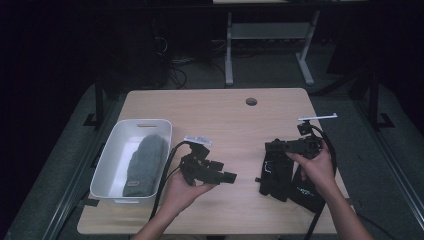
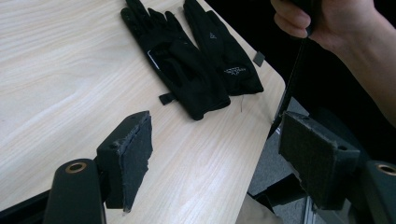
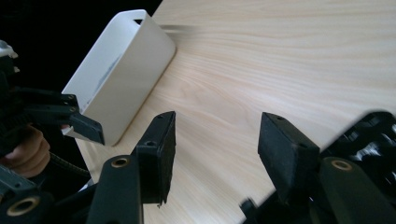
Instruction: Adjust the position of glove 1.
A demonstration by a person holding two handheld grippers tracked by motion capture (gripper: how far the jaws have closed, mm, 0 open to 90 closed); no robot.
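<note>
Two black gloves lie side by side near the table's right front corner, one [image 1: 274,176] [image 2: 180,63] nearer the middle and the other [image 1: 306,193] [image 2: 224,51] by the edge. My right gripper [image 1: 268,147] [image 3: 215,149] hovers just above them, pointing left, jaws open and empty. A black glove [image 3: 373,133] shows at that view's lower right. My left gripper [image 1: 231,176] [image 2: 219,158] is held at the table's front middle, pointing right toward the gloves, open with nothing between its pads [image 2: 137,156]. The other hand [image 2: 327,18] shows beyond the gloves.
A white bin [image 1: 116,145] [image 3: 123,70] stands at the table's left with a grey knitted item [image 1: 146,162] inside. A round cable hole [image 1: 251,101] sits near the far edge. The table's right edge [image 2: 271,107] runs close beside the gloves.
</note>
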